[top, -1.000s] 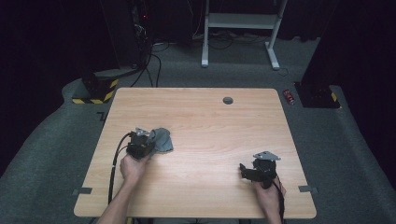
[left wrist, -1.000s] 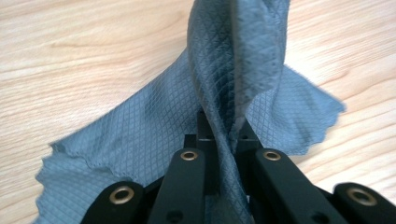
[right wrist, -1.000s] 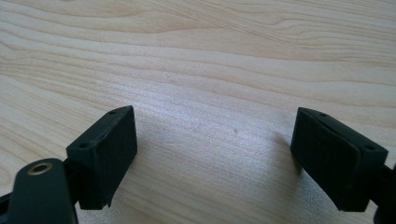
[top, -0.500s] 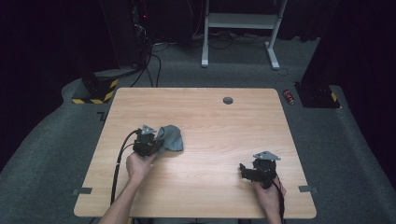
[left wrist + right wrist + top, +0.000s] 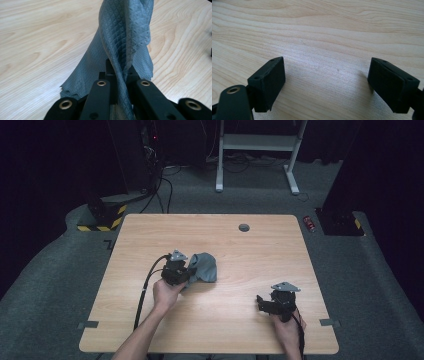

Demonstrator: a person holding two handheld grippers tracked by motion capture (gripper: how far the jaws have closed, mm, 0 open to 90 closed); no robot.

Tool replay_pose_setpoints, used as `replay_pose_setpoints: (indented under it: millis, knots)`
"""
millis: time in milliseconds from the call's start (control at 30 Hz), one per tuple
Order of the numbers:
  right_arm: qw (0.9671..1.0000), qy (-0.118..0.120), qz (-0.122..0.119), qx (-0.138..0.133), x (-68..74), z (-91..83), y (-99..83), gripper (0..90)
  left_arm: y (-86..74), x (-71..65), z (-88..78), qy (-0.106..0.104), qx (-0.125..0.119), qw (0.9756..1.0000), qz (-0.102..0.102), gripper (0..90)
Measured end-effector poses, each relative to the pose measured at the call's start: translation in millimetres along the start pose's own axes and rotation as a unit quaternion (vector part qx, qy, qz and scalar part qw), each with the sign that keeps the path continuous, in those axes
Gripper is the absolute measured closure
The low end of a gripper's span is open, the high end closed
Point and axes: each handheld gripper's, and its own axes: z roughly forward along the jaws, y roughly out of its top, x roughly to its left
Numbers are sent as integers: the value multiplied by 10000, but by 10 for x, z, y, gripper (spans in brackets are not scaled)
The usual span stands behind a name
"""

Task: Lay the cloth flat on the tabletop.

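A grey quilted cloth [image 5: 204, 267] lies bunched near the middle of the wooden table [image 5: 210, 235]. My left gripper [image 5: 181, 272] is shut on the cloth's near edge. In the left gripper view the cloth [image 5: 125, 40] rises twisted from between the closed jaws of the left gripper [image 5: 117, 72], with its lower part resting on the wood. My right gripper [image 5: 264, 304] rests low at the table's front right, jaws wide open. In the right gripper view the right gripper [image 5: 325, 75] has only bare wood between its pads [image 5: 270, 77].
A small dark round grommet [image 5: 244, 227] sits in the table near its far edge. A black cable [image 5: 145, 290] trails from the left gripper toward the front edge. Beyond the table stand a white desk frame [image 5: 255, 142] and a yellow-black striped block [image 5: 102, 217] on grey carpet.
My left gripper has dragged the cloth to the right across the table, and the cloth has bunched up more. The right gripper has stayed in place.
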Motion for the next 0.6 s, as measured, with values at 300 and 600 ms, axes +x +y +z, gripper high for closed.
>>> replay_pose_setpoints:
  millis: [300, 600]
  knots:
    - [10000, 1, -10, -2, -2, 1, 0, 141, 167, -208, 202, -269, -47, 9995, 148, 862]
    - [10000, 0, -10, 4, -2, 0, 0, 142, 142, -228, 398, -373, 82, 9993, 30, 860]
